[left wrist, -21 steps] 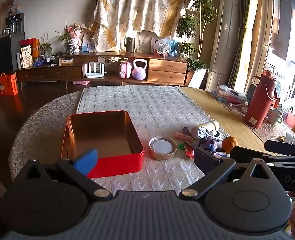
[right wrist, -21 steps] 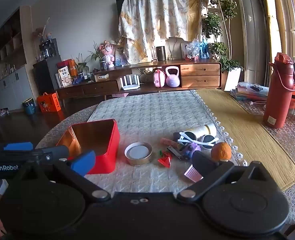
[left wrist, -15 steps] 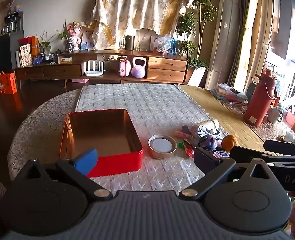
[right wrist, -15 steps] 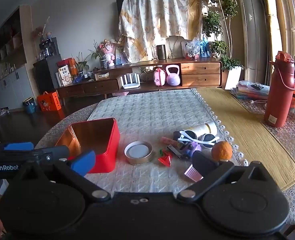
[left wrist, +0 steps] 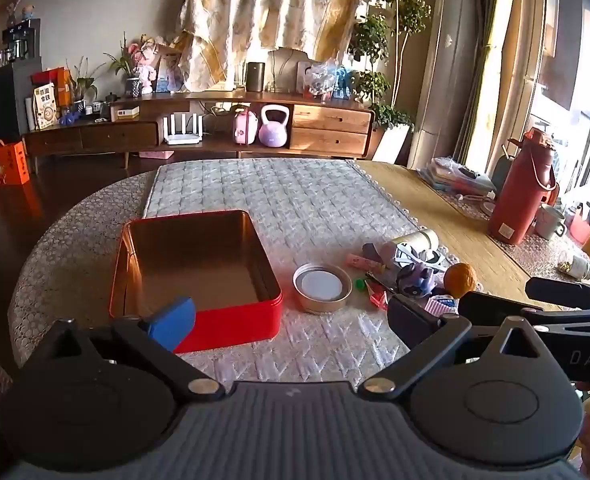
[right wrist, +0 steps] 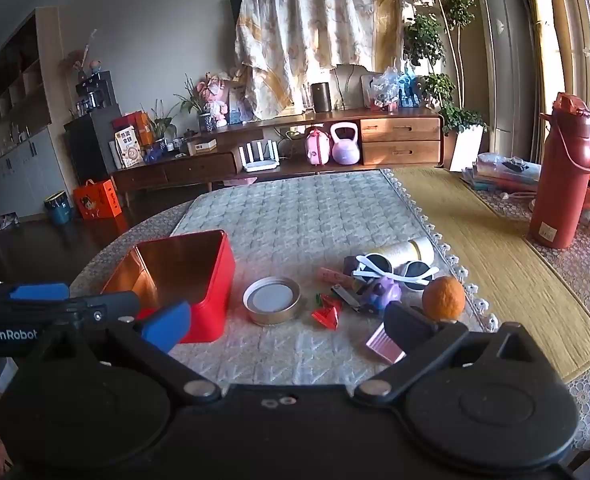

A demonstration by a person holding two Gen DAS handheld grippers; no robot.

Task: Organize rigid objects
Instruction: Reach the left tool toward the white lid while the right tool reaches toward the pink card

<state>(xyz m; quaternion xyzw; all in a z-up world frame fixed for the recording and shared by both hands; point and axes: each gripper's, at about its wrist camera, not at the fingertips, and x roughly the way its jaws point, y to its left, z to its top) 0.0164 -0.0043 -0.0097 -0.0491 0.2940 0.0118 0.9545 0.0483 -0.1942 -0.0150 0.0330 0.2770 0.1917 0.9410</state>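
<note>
The orange (right wrist: 443, 297) sat right of centre, just beyond the right gripper (right wrist: 291, 322) (jaws spread, empty); left gripper (left wrist: 291, 318) likewise spread.

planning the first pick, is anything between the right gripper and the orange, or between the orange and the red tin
Nothing blocks the open right gripper from the orange. Toward the red tin lie the purple toy, red wrapper and round lid, all low enough to lift over.

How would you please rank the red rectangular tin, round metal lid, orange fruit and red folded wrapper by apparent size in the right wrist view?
1. Red rectangular tin
2. Round metal lid
3. Orange fruit
4. Red folded wrapper
</note>
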